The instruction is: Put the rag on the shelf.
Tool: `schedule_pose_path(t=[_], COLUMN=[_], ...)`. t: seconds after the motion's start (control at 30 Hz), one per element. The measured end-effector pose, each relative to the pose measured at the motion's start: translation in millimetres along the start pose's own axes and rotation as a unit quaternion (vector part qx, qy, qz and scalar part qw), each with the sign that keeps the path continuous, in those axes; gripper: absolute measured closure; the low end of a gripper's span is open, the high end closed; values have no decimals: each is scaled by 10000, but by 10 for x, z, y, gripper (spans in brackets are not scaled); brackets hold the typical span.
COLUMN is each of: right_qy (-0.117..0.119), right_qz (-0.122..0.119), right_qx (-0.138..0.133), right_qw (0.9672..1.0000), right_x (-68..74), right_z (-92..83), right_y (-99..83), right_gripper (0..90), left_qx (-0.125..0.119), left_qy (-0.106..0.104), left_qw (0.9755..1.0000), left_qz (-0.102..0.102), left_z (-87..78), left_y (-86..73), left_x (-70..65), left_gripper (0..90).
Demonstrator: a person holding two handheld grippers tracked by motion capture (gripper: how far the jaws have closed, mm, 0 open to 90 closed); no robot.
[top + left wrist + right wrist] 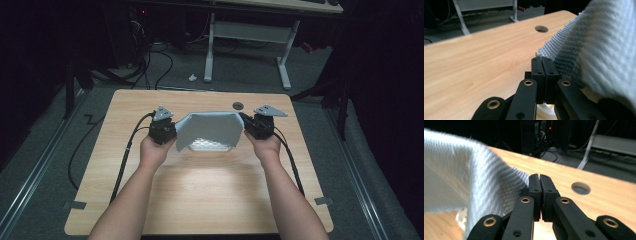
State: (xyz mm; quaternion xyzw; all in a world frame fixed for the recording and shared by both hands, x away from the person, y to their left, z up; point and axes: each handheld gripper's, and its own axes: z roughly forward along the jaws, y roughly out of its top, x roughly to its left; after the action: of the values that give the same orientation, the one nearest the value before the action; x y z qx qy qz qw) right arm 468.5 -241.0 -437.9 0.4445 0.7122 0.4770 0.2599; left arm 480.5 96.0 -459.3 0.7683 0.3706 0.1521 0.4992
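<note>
1. Two grippers hold one cloth between them, over the middle of the table. I have the left gripper on its left corner and the right gripper on its right corner.
2. Both sets of jaws are squeezed tight on the cloth. In the left gripper view the waffle cloth comes out from between the closed jaws. The right gripper view shows the same with the cloth on the other side.
3. The cloth hangs like a little curtain. Its bottom edge looks like it already touches the table, and some of it folds under.
4. I think the job now is to lay it down flat. I should keep both hands level, so one side does not drop first.
5. I should keep the top edge pulled a bit tight, so no wrinkles come.
6. I should move slowly and let go only when the corners rest on the wood.
7. I should stay clear of the round hole behind the cloth.
</note>
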Motion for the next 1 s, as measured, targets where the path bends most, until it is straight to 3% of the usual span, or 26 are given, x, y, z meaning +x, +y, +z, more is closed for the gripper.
schedule_pose_path(t=[0.2, 0.6, 0.83, 1.0], right_qy=[11, 70, -12, -59], right_qz=[74, 278, 312, 311], right_qx=[131, 247, 213, 137], right_qw=[9999, 9993, 9993, 9994], right_x=[5, 2, -3, -59], right_z=[3, 49, 28, -23], right_y=[-133, -442, -440, -391], right_gripper=[894, 892, 795, 745], left_qx=[-80, 165, -1, -158], left_qy=[-83, -122, 92, 157], left_qw=[9998, 9993, 9991, 9987], left_qz=[-166, -324, -409, -459], left_z=[-10, 63, -22, -145], left_y=[-109, -296, -277, -235], left_x=[-37, 13, 58, 126], left_gripper=[890, 882, 707, 635])
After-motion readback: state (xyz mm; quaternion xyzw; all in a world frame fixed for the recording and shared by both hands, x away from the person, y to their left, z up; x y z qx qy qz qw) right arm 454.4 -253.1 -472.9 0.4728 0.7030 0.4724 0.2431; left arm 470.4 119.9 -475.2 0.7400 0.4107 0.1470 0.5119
